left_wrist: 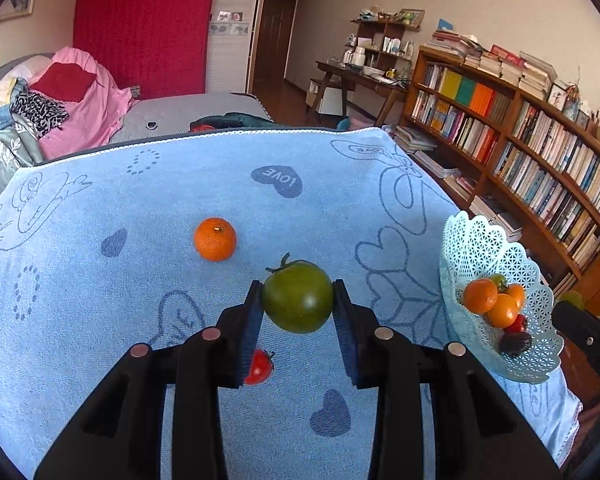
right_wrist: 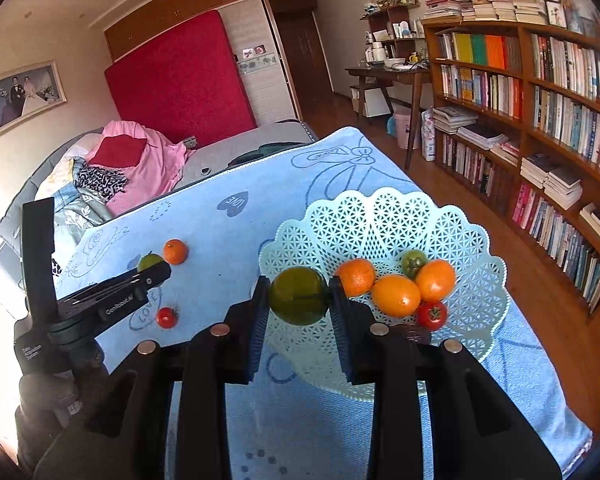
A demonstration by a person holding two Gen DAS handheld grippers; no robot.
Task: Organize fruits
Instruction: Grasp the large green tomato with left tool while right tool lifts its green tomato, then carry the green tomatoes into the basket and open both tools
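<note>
My left gripper (left_wrist: 298, 300) is shut on a green tomato (left_wrist: 298, 302) and holds it above the blue towel (left_wrist: 140, 280). An orange mandarin (left_wrist: 215, 239) lies on the towel beyond it, and a small red tomato (left_wrist: 259, 367) lies under the left finger. My right gripper (right_wrist: 299, 298) is shut on a green round fruit (right_wrist: 298, 295) at the near left rim of the white lattice basket (right_wrist: 472, 240). The basket holds oranges (right_wrist: 396, 295), a small green tomato (right_wrist: 414, 262), a red tomato (right_wrist: 432, 315) and a dark fruit. The left gripper also shows in the right wrist view (right_wrist: 148, 274).
The towel covers a table whose right edge drops off just past the basket (left_wrist: 476, 240). A bookshelf (right_wrist: 540, 120) lines the right wall. A bed with clothes (left_wrist: 80, 100) lies behind the table, and a desk (left_wrist: 360, 76) stands at the back.
</note>
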